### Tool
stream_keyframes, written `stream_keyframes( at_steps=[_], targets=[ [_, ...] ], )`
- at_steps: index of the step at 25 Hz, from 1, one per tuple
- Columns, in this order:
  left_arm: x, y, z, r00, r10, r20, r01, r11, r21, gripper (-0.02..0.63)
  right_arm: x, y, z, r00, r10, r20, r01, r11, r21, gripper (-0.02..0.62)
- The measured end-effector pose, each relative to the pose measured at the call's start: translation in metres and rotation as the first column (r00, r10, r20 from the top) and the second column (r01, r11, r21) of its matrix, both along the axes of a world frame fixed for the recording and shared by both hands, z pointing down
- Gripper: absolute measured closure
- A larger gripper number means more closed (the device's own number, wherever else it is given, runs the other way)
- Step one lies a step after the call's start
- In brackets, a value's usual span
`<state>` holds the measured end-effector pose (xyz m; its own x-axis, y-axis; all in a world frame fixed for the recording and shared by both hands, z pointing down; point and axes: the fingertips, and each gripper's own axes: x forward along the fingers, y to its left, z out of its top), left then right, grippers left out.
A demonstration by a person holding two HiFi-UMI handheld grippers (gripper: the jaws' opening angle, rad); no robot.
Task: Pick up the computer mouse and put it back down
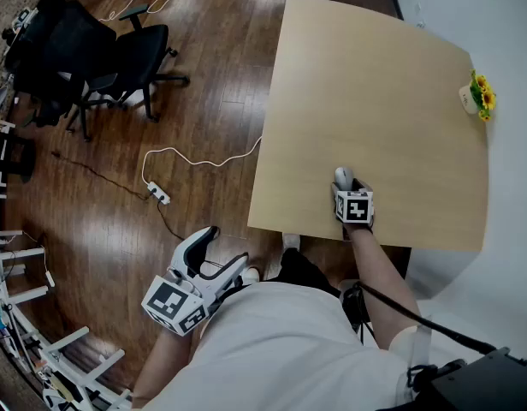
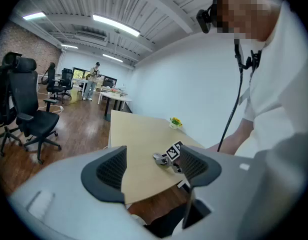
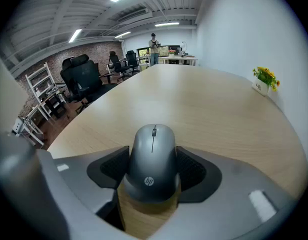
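A grey computer mouse (image 3: 153, 159) sits between the jaws of my right gripper (image 3: 153, 168), whose dark pads (image 3: 113, 167) press its two sides. In the head view the mouse (image 1: 342, 176) is near the front edge of the light wooden table (image 1: 375, 84), just ahead of the right gripper (image 1: 346, 185). I cannot tell whether it rests on the wood or hangs just above it. My left gripper (image 1: 221, 250) is open and empty, held off the table over the floor at lower left. In the left gripper view the left gripper (image 2: 154, 170) frames the distant mouse (image 2: 159, 158).
A small pot of yellow flowers (image 1: 479, 97) stands at the table's far right edge. Black office chairs (image 1: 118, 58) stand on the wooden floor to the left. A white cable and power strip (image 1: 161, 195) lie by the table, and a white rack (image 1: 32, 349) is at lower left.
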<state>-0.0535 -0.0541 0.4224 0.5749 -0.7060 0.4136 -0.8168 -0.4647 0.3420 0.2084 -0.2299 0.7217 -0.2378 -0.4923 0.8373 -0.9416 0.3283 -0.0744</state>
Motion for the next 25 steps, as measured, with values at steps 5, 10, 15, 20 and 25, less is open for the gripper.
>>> stream_keyframes(
  at_steps=[5, 10, 15, 20, 25],
  targets=[
    [-0.002, 0.008, -0.003, 1.000, 0.018, -0.005, -0.018, 1.000, 0.023, 0.288, 0.002, 0.003, -0.013, 1.000, 0.008, 0.002, -0.008, 1.000, 0.015, 0.298],
    [-0.009, 0.028, -0.006, 0.999, 0.039, -0.018, -0.038, 0.998, 0.050, 0.288, 0.000, 0.021, -0.046, 1.000, 0.011, 0.021, -0.012, 0.998, 0.059, 0.298],
    [-0.018, 0.052, -0.011, 0.997, 0.075, -0.035, -0.072, 0.994, 0.082, 0.288, -0.008, 0.050, -0.100, 0.998, 0.036, 0.059, -0.044, 0.990, 0.134, 0.299],
    [-0.038, 0.080, -0.014, 0.992, 0.116, -0.045, -0.111, 0.987, 0.115, 0.288, -0.029, 0.099, -0.167, 0.995, 0.036, 0.093, -0.055, 0.974, 0.219, 0.299],
    [-0.056, 0.112, -0.012, 0.987, 0.152, -0.058, -0.144, 0.982, 0.124, 0.288, -0.047, 0.161, -0.231, 0.996, 0.003, 0.087, -0.028, 0.956, 0.291, 0.299]
  ],
)
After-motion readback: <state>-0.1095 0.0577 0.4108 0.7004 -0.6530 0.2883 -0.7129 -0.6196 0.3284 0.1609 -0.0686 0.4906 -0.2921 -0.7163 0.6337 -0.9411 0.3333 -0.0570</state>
